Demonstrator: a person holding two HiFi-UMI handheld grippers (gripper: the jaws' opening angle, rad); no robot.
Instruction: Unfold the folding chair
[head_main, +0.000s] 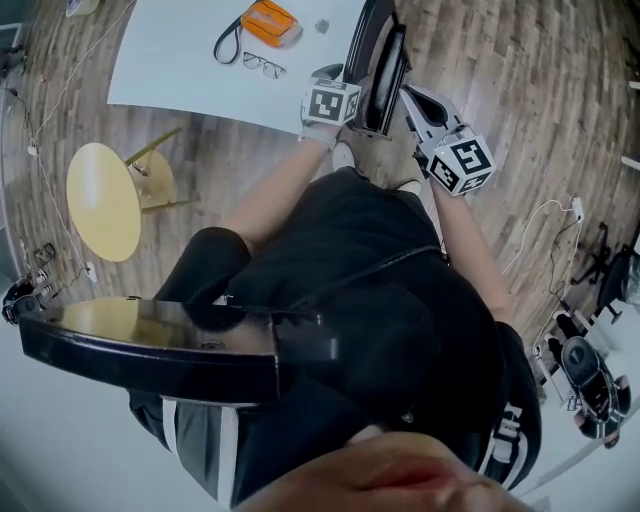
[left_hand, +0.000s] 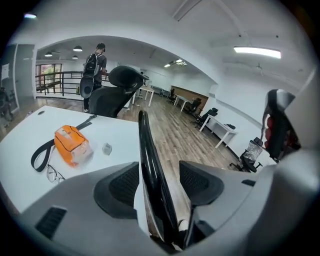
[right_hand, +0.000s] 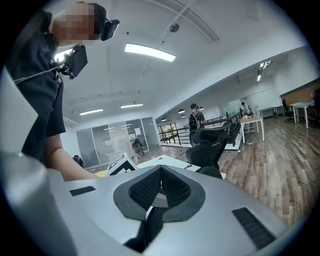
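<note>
The folded black chair (head_main: 382, 70) stands upright beside the white table, just ahead of the person. My left gripper (head_main: 340, 85) is at the chair's left side and stands open. In the left gripper view the chair's thin black edge (left_hand: 150, 165) runs between the two pads (left_hand: 122, 185), with a gap on either side. My right gripper (head_main: 420, 108) is at the chair's right side. In the right gripper view its jaws (right_hand: 160, 186) are shut, pad against pad, with a dark part just under them that I cannot identify.
The white table (head_main: 180, 60) carries an orange pouch (head_main: 270, 22) with a black strap and a pair of glasses (head_main: 262, 66). A yellow round stool (head_main: 105, 200) stands to the left. A black office chair (left_hand: 117, 92) and a person with a backpack (left_hand: 94, 70) are beyond the table.
</note>
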